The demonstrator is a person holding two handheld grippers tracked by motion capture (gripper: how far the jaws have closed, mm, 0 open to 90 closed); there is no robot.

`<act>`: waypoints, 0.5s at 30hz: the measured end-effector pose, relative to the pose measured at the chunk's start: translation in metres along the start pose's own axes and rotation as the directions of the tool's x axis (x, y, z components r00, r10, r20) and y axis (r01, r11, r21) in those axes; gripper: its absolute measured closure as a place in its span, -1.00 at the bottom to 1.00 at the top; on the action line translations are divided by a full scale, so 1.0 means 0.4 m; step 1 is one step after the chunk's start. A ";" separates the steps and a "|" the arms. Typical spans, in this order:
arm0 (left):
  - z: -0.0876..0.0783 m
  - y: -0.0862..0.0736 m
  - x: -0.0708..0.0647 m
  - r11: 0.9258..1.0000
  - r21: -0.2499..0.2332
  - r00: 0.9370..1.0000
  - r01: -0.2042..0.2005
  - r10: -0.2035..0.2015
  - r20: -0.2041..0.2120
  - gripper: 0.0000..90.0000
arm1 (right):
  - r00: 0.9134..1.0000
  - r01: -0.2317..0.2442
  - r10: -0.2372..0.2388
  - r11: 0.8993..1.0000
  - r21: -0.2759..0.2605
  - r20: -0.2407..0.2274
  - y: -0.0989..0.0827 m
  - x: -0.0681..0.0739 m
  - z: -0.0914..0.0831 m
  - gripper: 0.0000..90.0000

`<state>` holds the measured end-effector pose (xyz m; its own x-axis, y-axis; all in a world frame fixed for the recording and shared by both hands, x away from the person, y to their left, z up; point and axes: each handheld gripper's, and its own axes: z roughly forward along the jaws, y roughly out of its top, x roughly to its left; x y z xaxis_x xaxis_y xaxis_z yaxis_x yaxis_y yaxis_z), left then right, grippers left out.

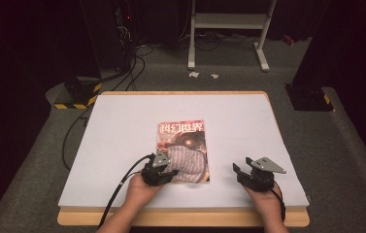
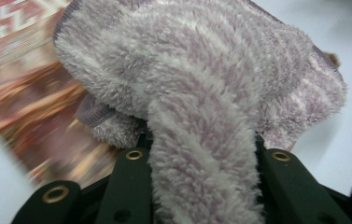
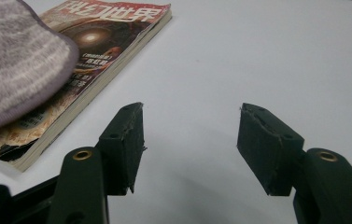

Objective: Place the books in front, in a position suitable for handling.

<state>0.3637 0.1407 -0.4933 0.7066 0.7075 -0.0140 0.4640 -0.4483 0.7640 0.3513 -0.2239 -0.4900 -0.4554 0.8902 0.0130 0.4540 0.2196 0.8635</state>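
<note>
Left gripper (image 1: 163, 171): lower centre of the high view, we find its jaws clamped.
Right gripper (image 1: 241, 170): lower right, we find its jaws parted, gap bare.

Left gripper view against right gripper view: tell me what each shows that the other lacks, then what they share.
Left gripper view alone: the left tool shut on a bunched fold of the fluffy cloth.

Right gripper view alone: the right tool with jaws open and nothing between them, over bare white table, plus the magazine's page edges and sharp title lettering.

Both: the cloth lying on the magazine cover, with white table around it.
</note>
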 end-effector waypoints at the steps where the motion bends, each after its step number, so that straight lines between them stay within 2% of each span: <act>1: -0.017 -0.013 0.014 1.000 0.003 1.000 0.008 -0.007 -0.015 0.48 | 1.000 0.006 -0.006 1.000 0.004 0.002 0.001 0.002 0.001 -0.13; 6: -0.048 -0.035 0.036 1.000 0.009 0.999 0.016 -0.016 -0.049 0.48 | 1.000 0.007 -0.007 1.000 0.006 -0.001 0.000 0.004 0.003 -0.11; 9: -0.067 -0.052 0.057 0.999 0.006 0.997 0.051 -0.051 -0.065 0.48 | 1.000 0.010 -0.010 1.000 0.022 -0.002 -0.001 0.006 0.007 -0.13; 15: -0.065 -0.051 0.051 0.998 0.004 0.996 0.056 -0.056 -0.066 0.48 | 1.000 0.028 -0.029 0.999 0.040 0.012 -0.001 0.008 0.012 -0.14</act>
<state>0.3548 0.1785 -0.4924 0.6426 0.7661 -0.0139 0.5050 -0.4098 0.7596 0.3532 -0.2193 -0.4927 -0.4588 0.8884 -0.0178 0.4709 0.2601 0.8430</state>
